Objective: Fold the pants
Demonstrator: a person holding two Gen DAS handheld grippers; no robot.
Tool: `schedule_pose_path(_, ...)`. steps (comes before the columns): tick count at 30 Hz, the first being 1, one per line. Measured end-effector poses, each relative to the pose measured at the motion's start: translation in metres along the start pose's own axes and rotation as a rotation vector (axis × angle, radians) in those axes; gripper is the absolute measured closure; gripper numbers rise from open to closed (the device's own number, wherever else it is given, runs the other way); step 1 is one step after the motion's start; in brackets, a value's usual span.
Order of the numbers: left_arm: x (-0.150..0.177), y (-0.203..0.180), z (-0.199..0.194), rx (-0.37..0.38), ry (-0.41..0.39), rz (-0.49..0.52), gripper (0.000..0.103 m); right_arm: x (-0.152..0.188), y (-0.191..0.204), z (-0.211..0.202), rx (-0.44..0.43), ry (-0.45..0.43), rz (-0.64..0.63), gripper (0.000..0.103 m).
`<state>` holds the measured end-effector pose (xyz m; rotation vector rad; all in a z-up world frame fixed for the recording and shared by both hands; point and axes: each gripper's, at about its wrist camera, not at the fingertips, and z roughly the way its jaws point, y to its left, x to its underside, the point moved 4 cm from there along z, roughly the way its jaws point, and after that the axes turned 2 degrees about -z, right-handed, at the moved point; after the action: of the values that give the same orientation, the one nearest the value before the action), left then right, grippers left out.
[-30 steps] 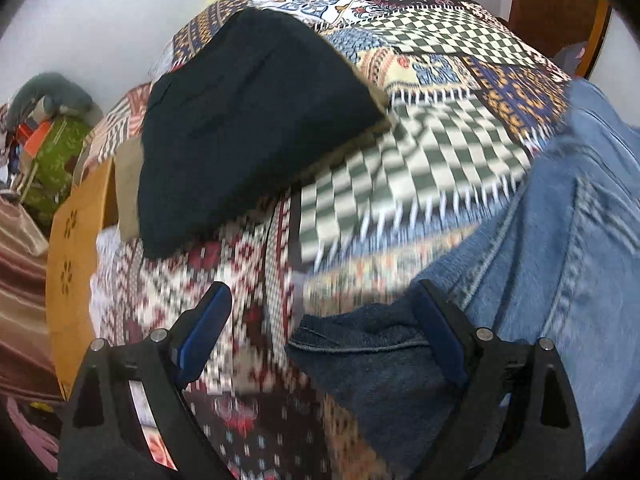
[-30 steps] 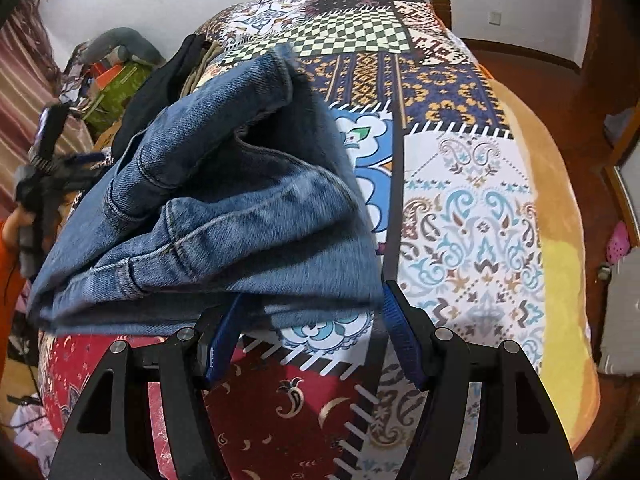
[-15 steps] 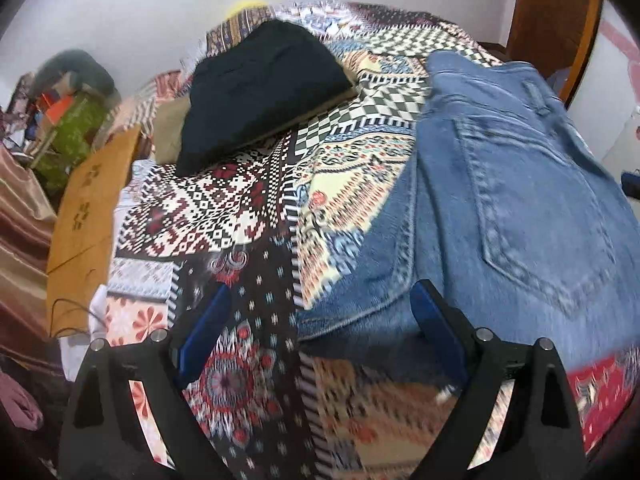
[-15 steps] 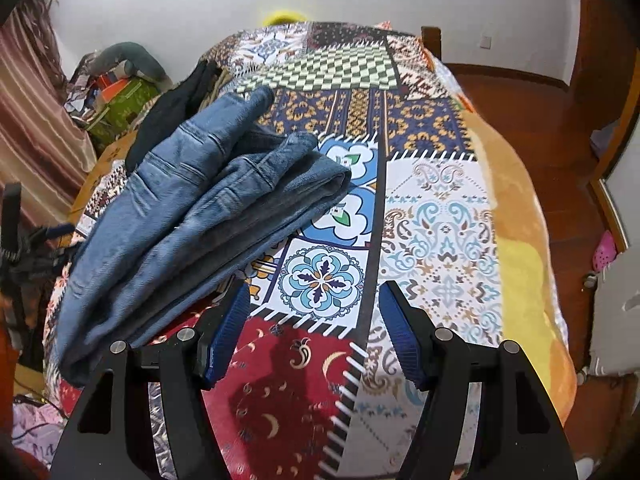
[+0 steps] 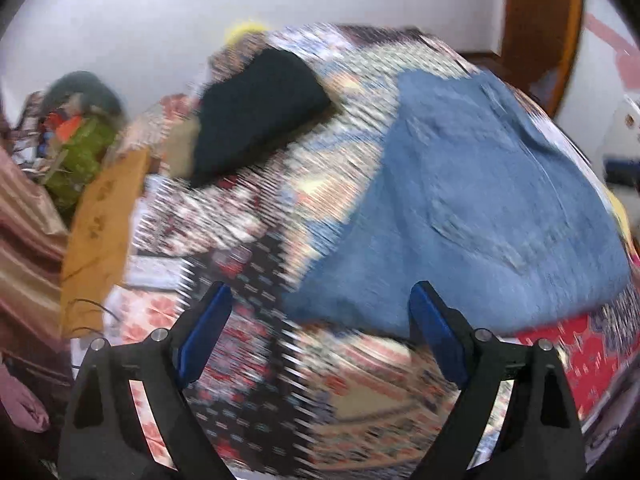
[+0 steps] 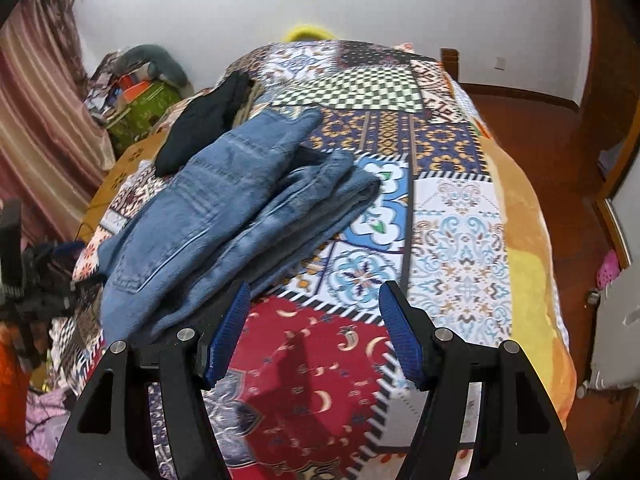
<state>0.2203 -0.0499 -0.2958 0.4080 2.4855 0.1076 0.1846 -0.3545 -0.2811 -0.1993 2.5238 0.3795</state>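
The left gripper (image 5: pixel 320 316) is held with its jaws spread wide and nothing is gripped between them; only the patterned bedspread (image 5: pixel 248 240) is seen beneath. The right gripper (image 6: pixel 314 312) is held with its jaws parted and empty above a red patch of the bedspread (image 6: pixel 460 240). Just beyond both grippers, the folded jeans (image 6: pixel 224 216) are laid on the bed, with a back pocket turned up; in the left wrist view, which is blurred, the jeans (image 5: pixel 480 200) are found to the right. A dark folded garment (image 5: pixel 256 112) is placed farther back, apart from the jeans, near the wall (image 6: pixel 400 8).
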Motion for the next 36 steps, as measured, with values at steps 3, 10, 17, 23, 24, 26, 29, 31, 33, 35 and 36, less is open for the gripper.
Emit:
schedule_pose_path(3,-0.019,0.028,0.009,-0.060,-0.014,-0.061,0.010,0.003,0.011,0.010,-0.005,0.025,-0.026,0.040)
schedule_pose_path(10,-0.046,0.032,0.088,-0.037,0.108,0.046,0.010,0.011,0.012,0.041,-0.015,0.099,-0.021,0.040)
schedule_pose_path(17,-0.031,0.026,0.112,0.085,0.168,-0.015,0.015,0.013,0.003,0.063,-0.029,0.149,0.004,0.040)
schedule_pose_path(23,-0.019,0.009,0.094,0.096,0.175,-0.046,0.022,0.004,-0.020,0.056,0.035,0.146,-0.016,0.040)
schedule_pose_path(24,-0.017,0.004,0.089,0.100,0.173,-0.040,0.023,0.003,-0.024,0.052,0.045,0.136,-0.010,0.040)
schedule_pose_path(26,-0.015,-0.006,0.084,0.106,0.172,-0.028,0.023,-0.001,-0.034,0.040,0.064,0.101,0.010,0.040)
schedule_pose_path(29,-0.012,-0.024,0.069,0.144,0.172,-0.022,0.023,-0.005,-0.043,0.021,0.068,0.049,0.030,0.040)
schedule_pose_path(31,-0.009,-0.036,0.062,0.176,0.168,-0.023,0.024,-0.011,-0.045,0.011,0.061,0.012,0.034,0.040)
schedule_pose_path(33,-0.010,-0.045,0.056,0.160,0.148,-0.012,0.024,-0.016,-0.042,0.003,0.034,-0.018,0.029,0.040)
schedule_pose_path(35,-0.014,-0.047,0.049,0.128,0.129,0.011,0.024,-0.025,-0.036,-0.002,0.003,-0.052,0.020,0.040)
schedule_pose_path(36,-0.017,-0.046,0.046,0.124,0.118,0.011,0.024,-0.030,-0.032,-0.001,-0.007,-0.065,0.012,0.040)
